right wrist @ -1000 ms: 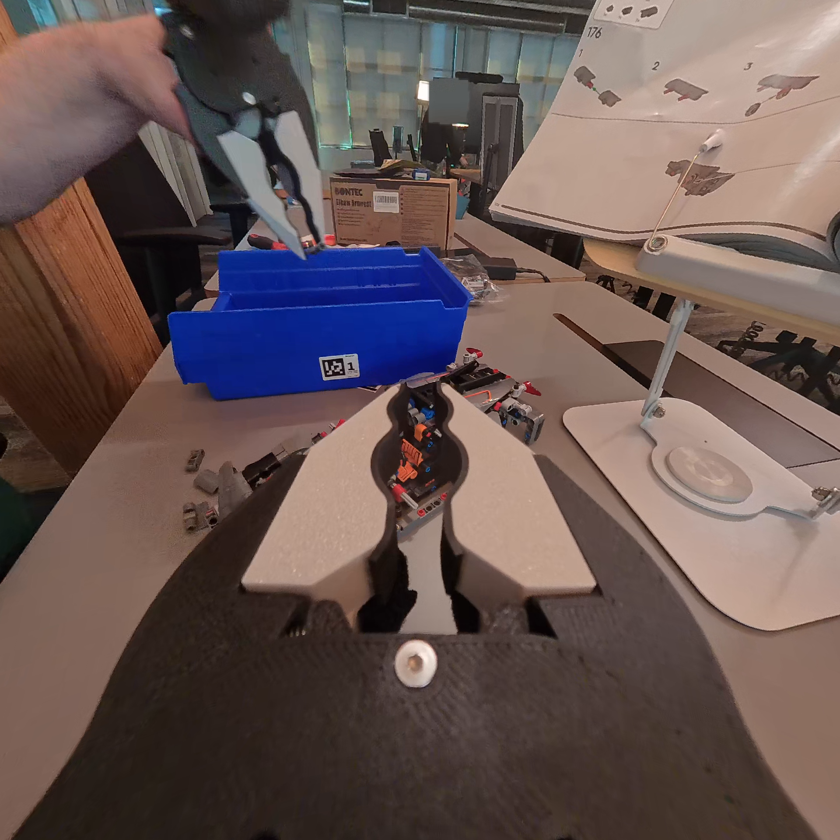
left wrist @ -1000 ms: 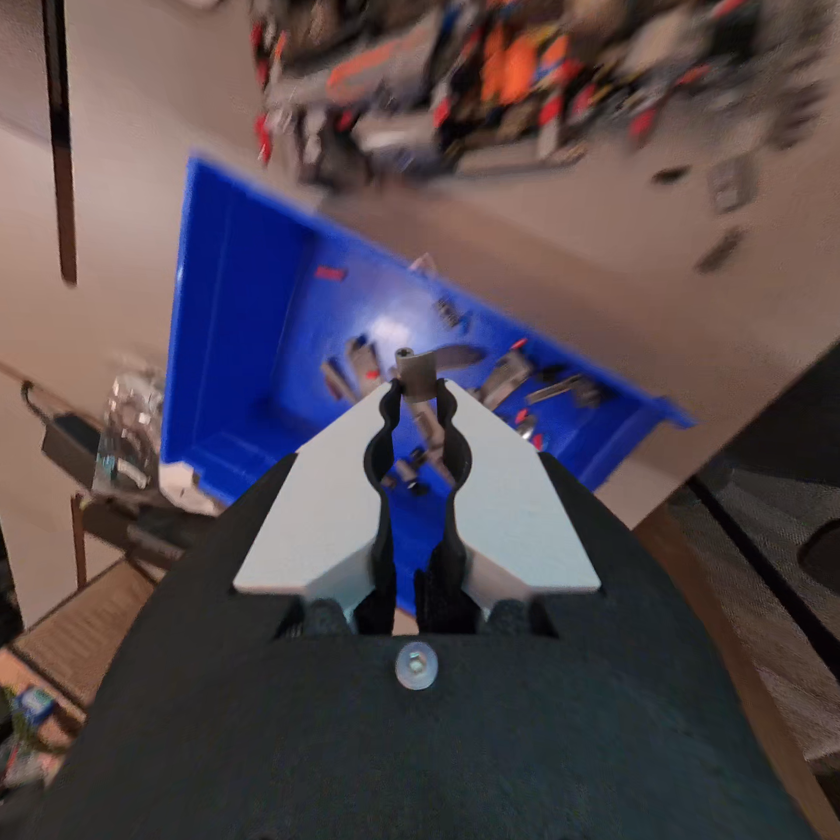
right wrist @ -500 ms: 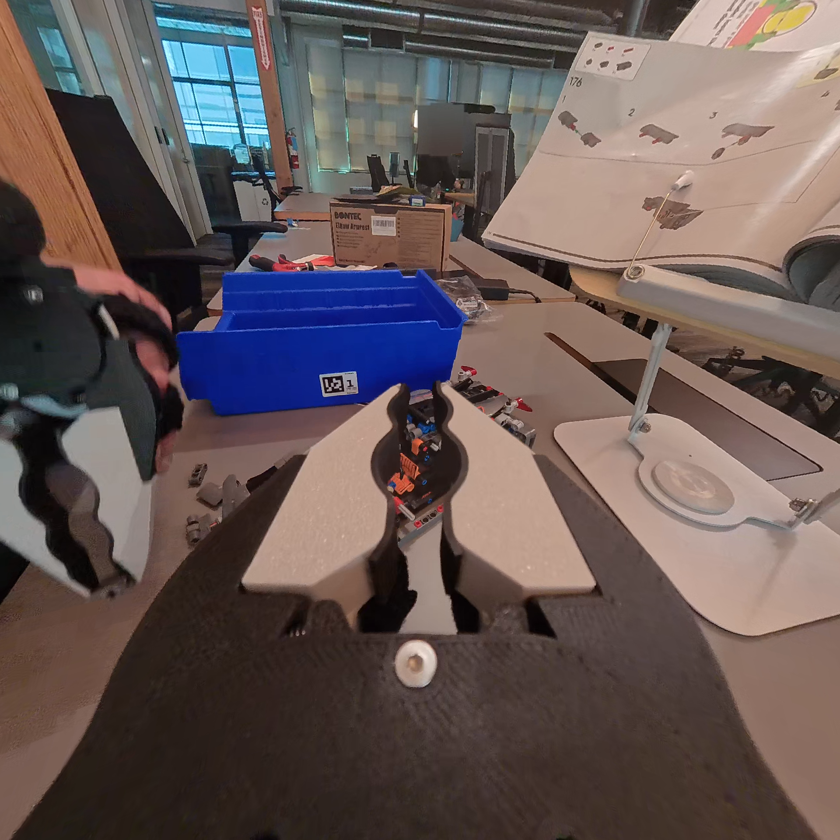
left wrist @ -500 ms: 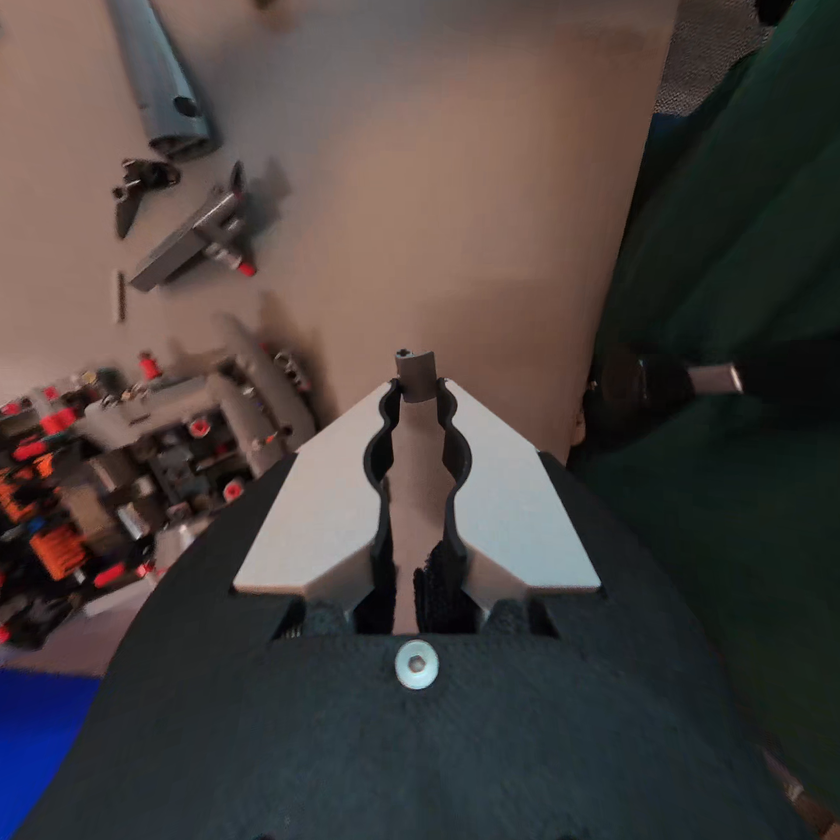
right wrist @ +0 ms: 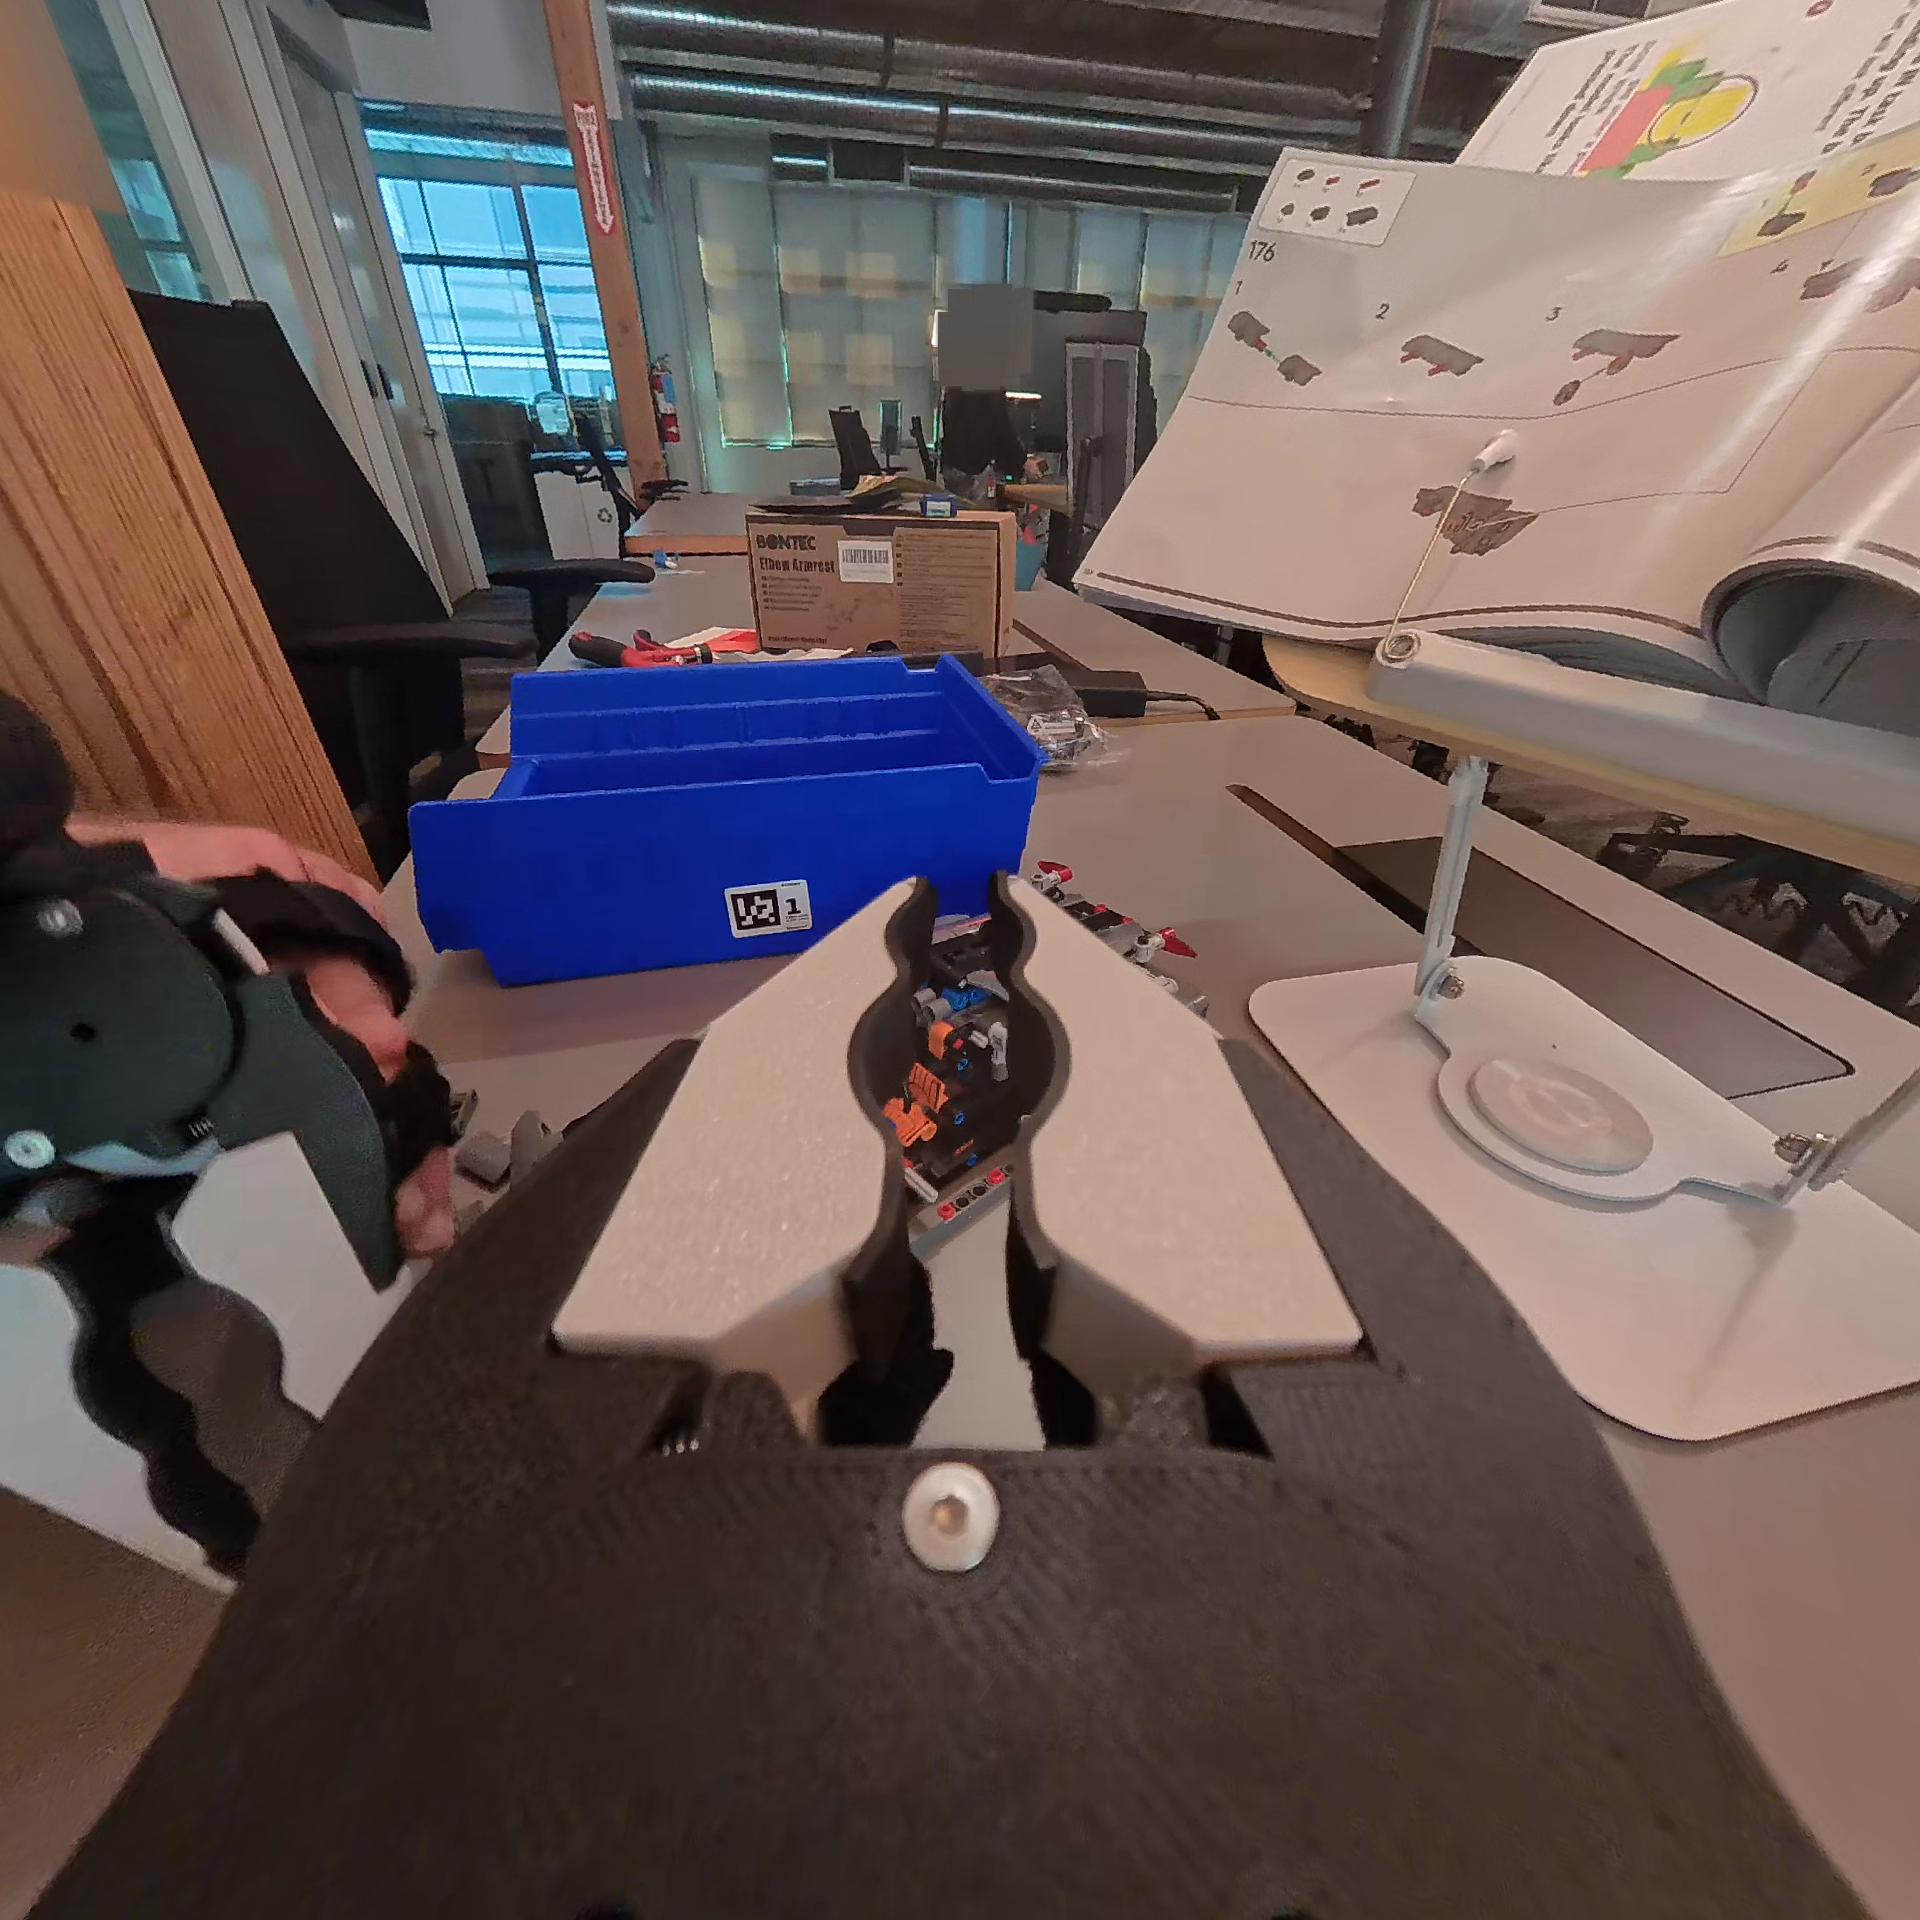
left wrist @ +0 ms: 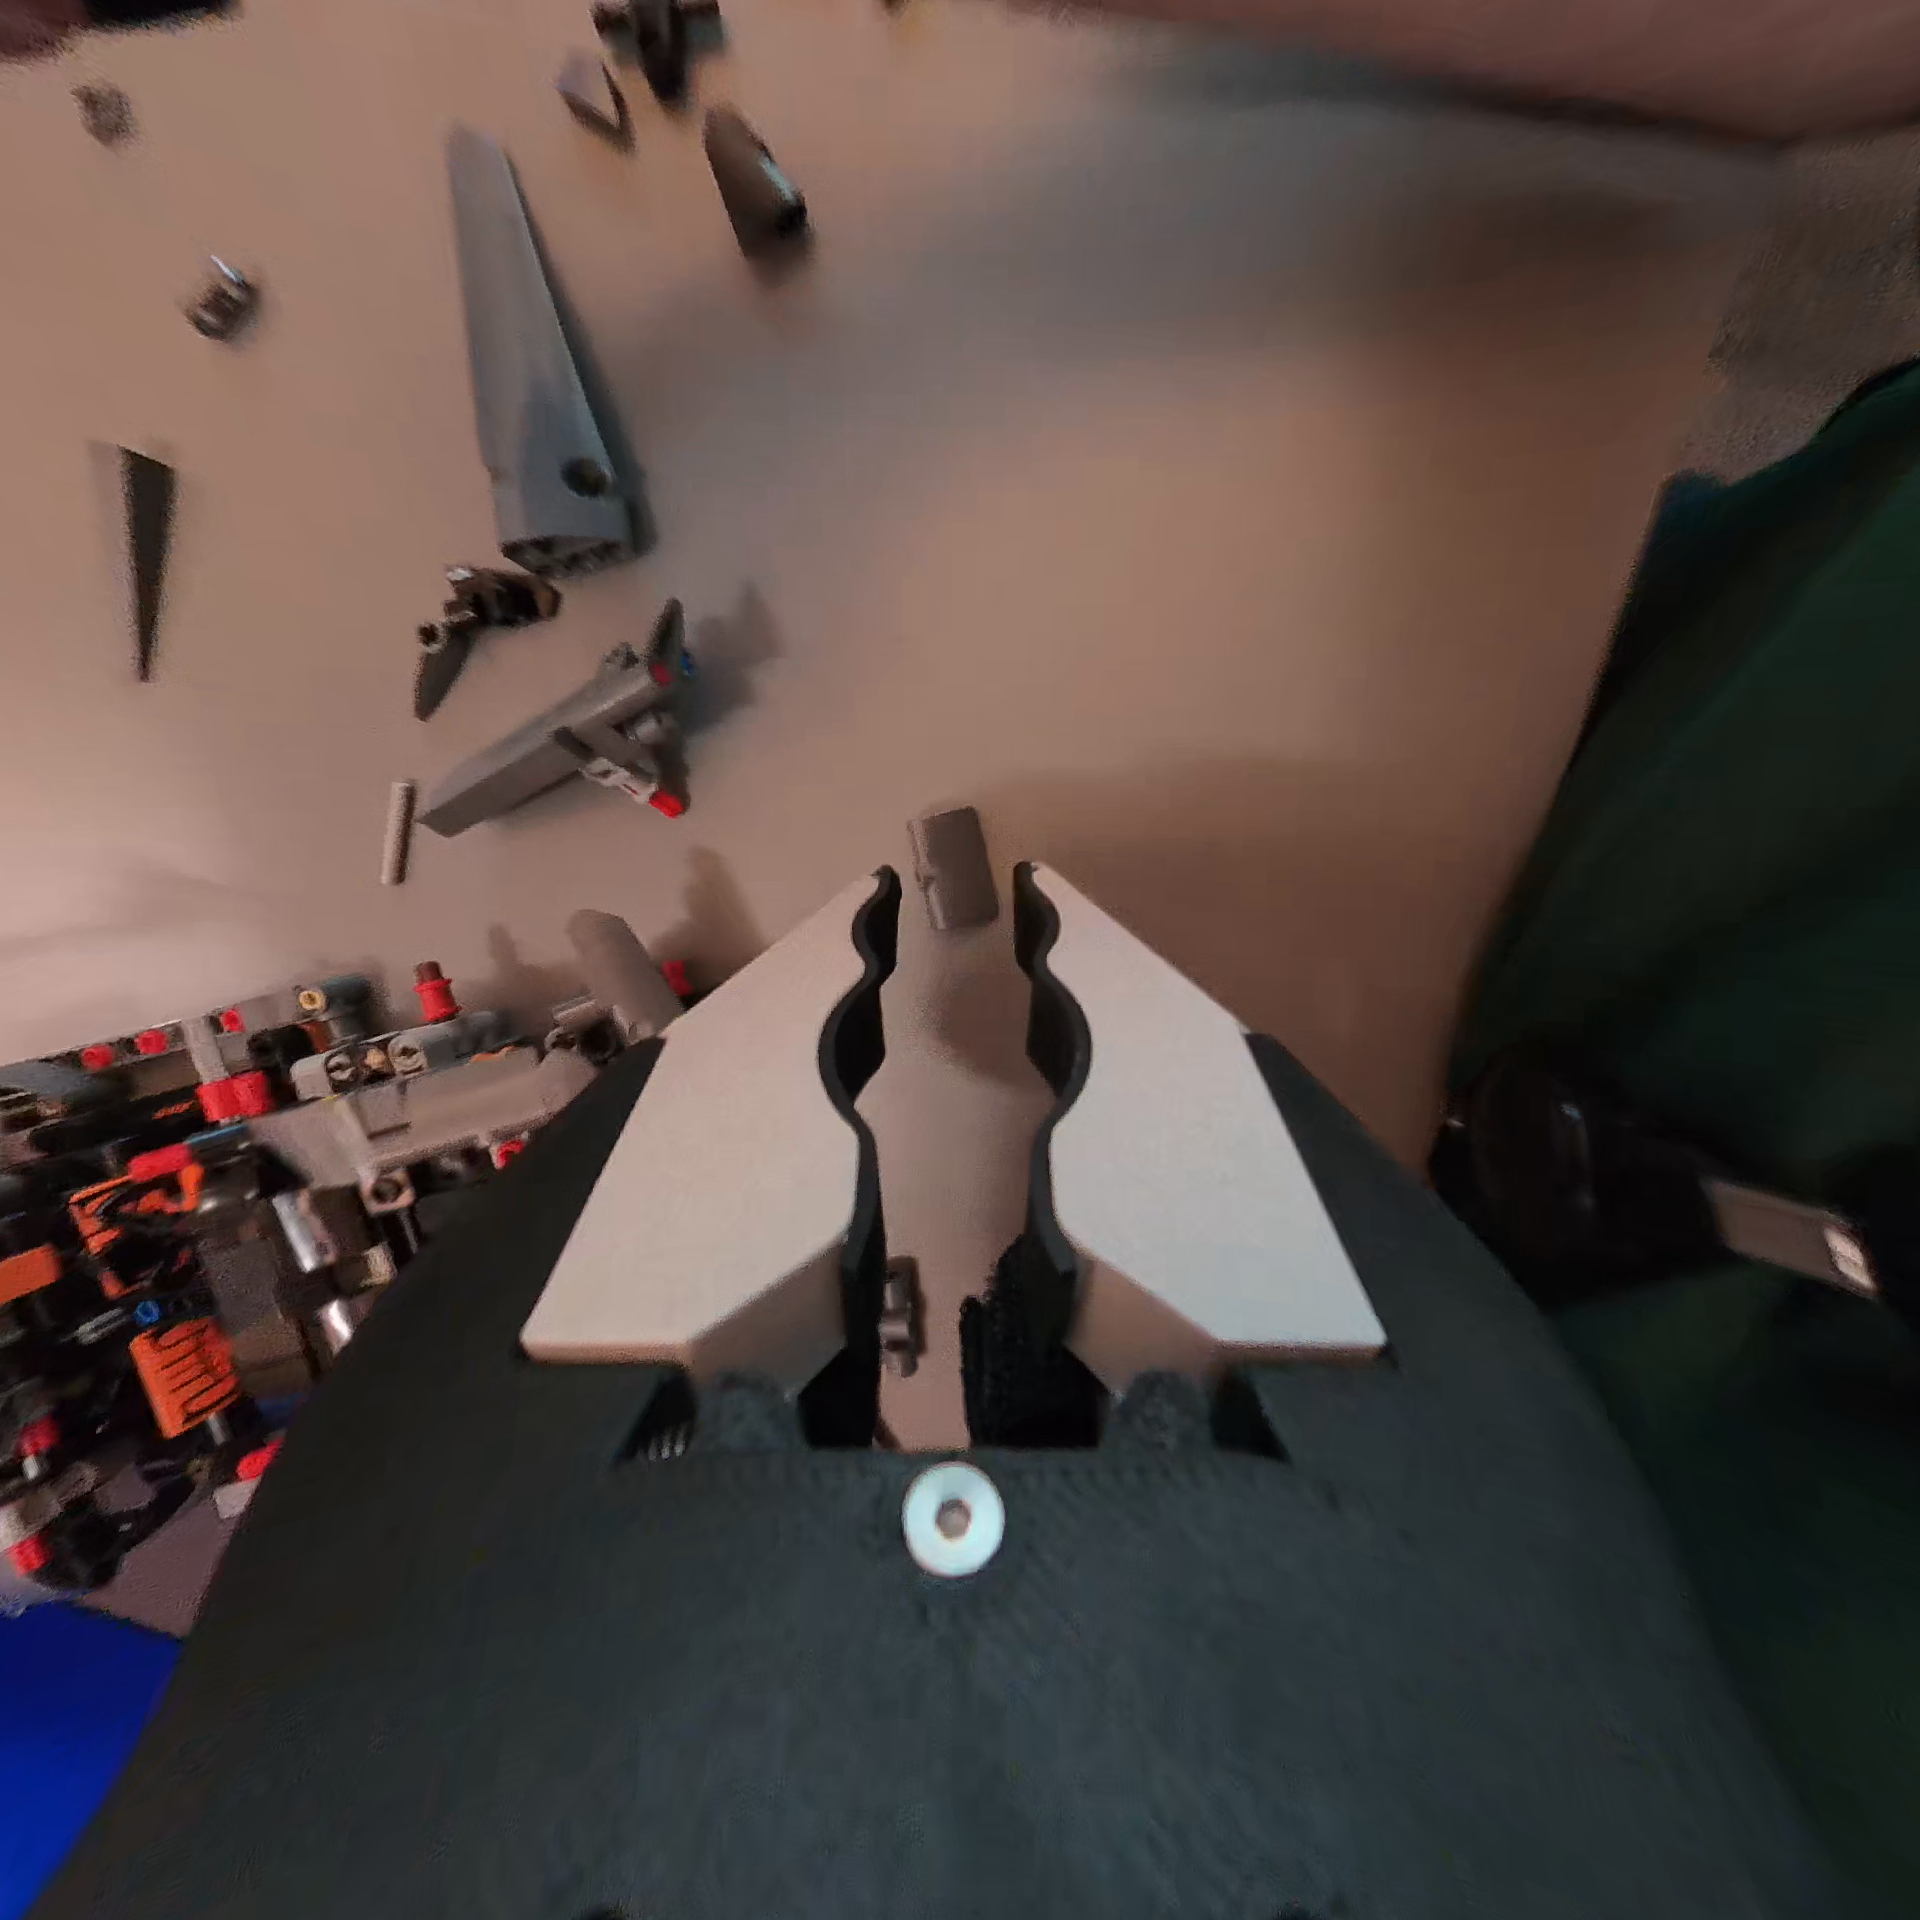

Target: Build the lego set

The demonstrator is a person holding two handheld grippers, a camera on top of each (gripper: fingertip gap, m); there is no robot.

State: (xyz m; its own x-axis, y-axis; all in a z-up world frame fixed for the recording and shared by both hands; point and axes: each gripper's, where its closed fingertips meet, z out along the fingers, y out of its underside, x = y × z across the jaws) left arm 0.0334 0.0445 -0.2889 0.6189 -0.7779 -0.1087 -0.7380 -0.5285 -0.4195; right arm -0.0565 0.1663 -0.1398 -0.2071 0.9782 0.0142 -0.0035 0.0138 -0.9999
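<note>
Released since 0.5 s ago, the small grey connector piece (left wrist: 954, 869) is no longer pinched: it now lies on the beige table (left wrist: 1195, 540) between and just ahead of the left gripper (left wrist: 951, 883) tips, w/ a gap seen on both sides. Left tongs are thus released, jaws spread apart, nothing grasped. Motion blur is noted across the left wrist view.

To the left of that piece, loose parts are scattered on the table: a grey sub-assembly w/ red pins (left wrist: 582, 743), a thin grey axle (left wrist: 397, 831) beside it, a small black piece (left wrist: 473, 629), a long grey tapered panel (left wrist: 530, 374) farther off, plus a dark wedge (left wrist: 145, 540) and other small bits near the top edge. The partly built lego model (left wrist: 260, 1174), grey and black w/ orange and red parts, is seen at lower left of the same view; a blue corner (left wrist: 62, 1745) shows below it.

In the right wrist view, the right gripper (right wrist: 961, 904) is held above the model (right wrist: 951, 1081), which is framed between its fingers. Right tongs are nearly closed at the tips but nothing is gripped. The left gripper (right wrist: 135, 1340), held by a person's hand (right wrist: 343, 997), is seen at the left edge, pointed down at the table.

Behind the model stands the blue bin (right wrist: 727, 810) w/ a white sticker on its front. At right, an open instruction booklet (right wrist: 1507, 416) rests on a white stand (right wrist: 1558, 1143). A cardboard box (right wrist: 883, 582) sits on the desk farther back.
</note>
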